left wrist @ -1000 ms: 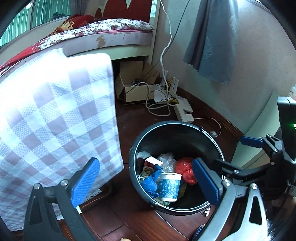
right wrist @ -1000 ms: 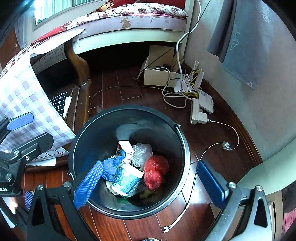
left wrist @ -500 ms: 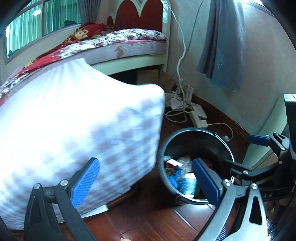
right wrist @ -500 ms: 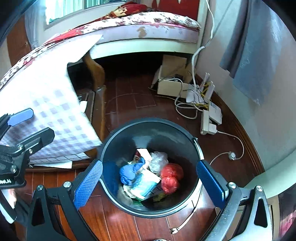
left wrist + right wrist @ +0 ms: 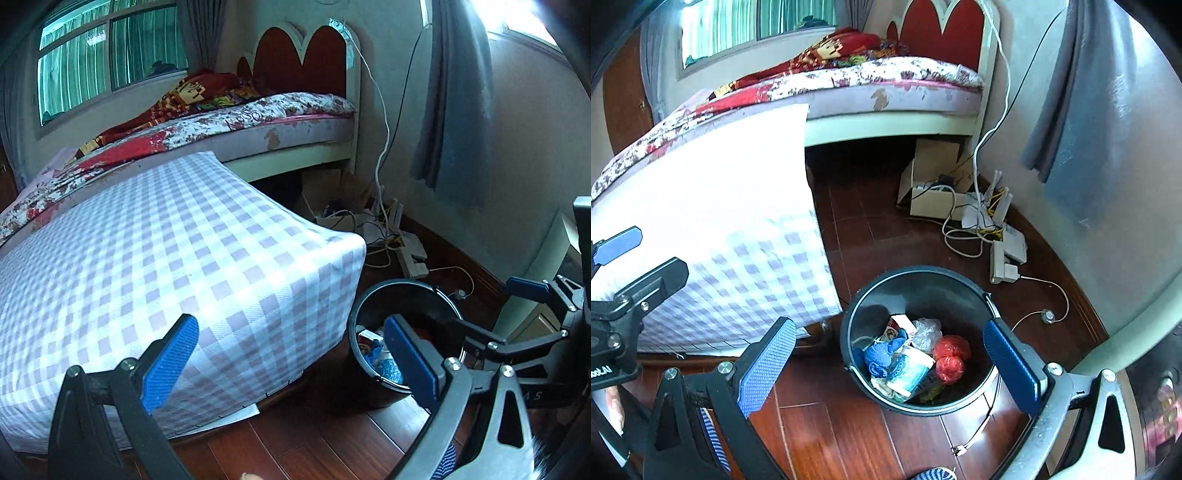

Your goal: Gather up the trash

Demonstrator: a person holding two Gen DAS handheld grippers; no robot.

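Note:
A black trash bin (image 5: 871,306) stands on the wood floor and holds trash: a blue-and-white paper cup (image 5: 910,371), a red bag (image 5: 951,356), a blue rag (image 5: 881,356) and a clear plastic wad (image 5: 927,332). In the left wrist view the bin (image 5: 369,317) is at lower right, partly behind my finger. My right gripper (image 5: 888,365) is open and empty, raised above the bin. My left gripper (image 5: 291,363) is open and empty, over the checked table's near corner; it also shows in the right wrist view (image 5: 617,245) at far left.
A table with a purple-checked cloth (image 5: 166,266) stands left of the bin. A bed (image 5: 258,122) is behind it. A cardboard box (image 5: 934,184), cables and power strips (image 5: 1004,254) lie by the wall. A grey curtain (image 5: 1082,129) hangs at right.
Both grippers have risen and pulled back from the bin; it looks smaller and lower. The left view has swung left, over the checked tabletop. Both stay open and empty.

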